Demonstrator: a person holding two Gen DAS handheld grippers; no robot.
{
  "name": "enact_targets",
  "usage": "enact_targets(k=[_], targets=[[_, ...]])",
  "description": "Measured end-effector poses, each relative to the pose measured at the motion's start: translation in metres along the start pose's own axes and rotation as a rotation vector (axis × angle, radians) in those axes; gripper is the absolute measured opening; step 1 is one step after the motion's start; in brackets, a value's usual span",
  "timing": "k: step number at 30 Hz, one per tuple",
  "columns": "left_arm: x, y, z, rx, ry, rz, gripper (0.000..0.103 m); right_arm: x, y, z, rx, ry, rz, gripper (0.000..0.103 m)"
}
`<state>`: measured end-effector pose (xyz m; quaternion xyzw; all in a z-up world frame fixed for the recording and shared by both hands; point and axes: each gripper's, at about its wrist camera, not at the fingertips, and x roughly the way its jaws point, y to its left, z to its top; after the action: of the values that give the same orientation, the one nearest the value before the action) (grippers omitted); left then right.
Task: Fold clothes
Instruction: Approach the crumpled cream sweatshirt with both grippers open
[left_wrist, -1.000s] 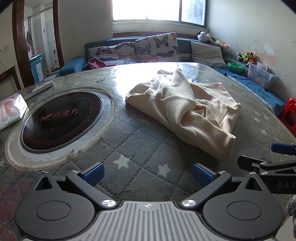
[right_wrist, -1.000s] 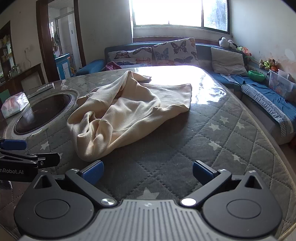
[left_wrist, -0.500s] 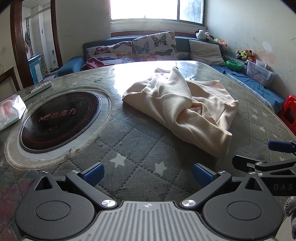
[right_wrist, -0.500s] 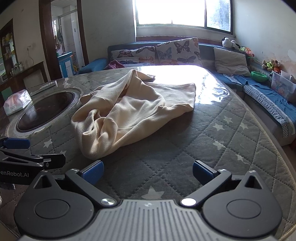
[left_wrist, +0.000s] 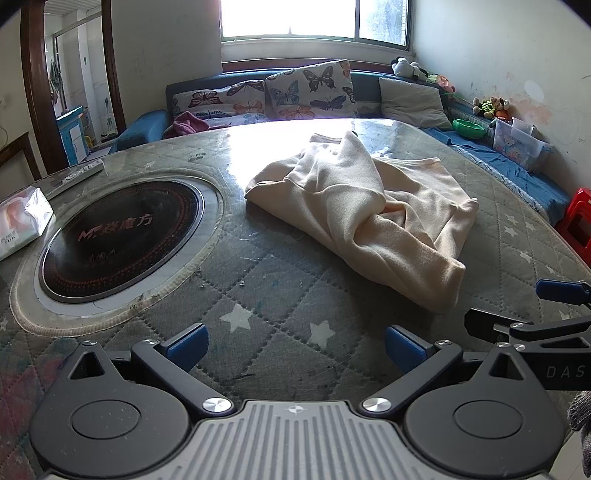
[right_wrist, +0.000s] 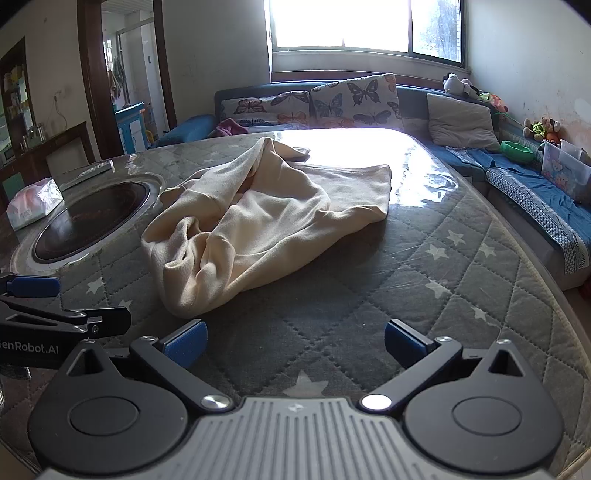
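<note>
Both claws, left (left_wrist: 293, 343) and right (right_wrist: 293, 341), gape empty; cream garment (right_wrist: 255, 218): soft, light, floppy; I'd pinch hem corners.

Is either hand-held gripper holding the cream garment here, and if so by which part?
Nothing is held. The left hand-held gripper and right hand-held gripper are both open, short of the garment lying crumpled on the table.

My left gripper (left_wrist: 293, 345) low and level, jaws wide apart, nothing held, my right gripper (right_wrist: 295, 343) alongside, likewise spread, empty
</note>
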<state>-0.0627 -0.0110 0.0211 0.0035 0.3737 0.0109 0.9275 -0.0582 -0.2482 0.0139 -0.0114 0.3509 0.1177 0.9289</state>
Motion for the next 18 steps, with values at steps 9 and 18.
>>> enact_targets(k=[9, 18], targets=[[0.0020, 0.0002, -0.0009, 0.000, 0.011, 0.002, 0.103, 0.0019, 0.0010, -0.0003, -0.005, 0.009, -0.003, 0.103], [0.0039, 0.0004, -0.0006, 0.000, 0.017, 0.003, 0.103, 0.0041, 0.0014, 0.0000, -0.006, 0.015, -0.003, 0.103]])
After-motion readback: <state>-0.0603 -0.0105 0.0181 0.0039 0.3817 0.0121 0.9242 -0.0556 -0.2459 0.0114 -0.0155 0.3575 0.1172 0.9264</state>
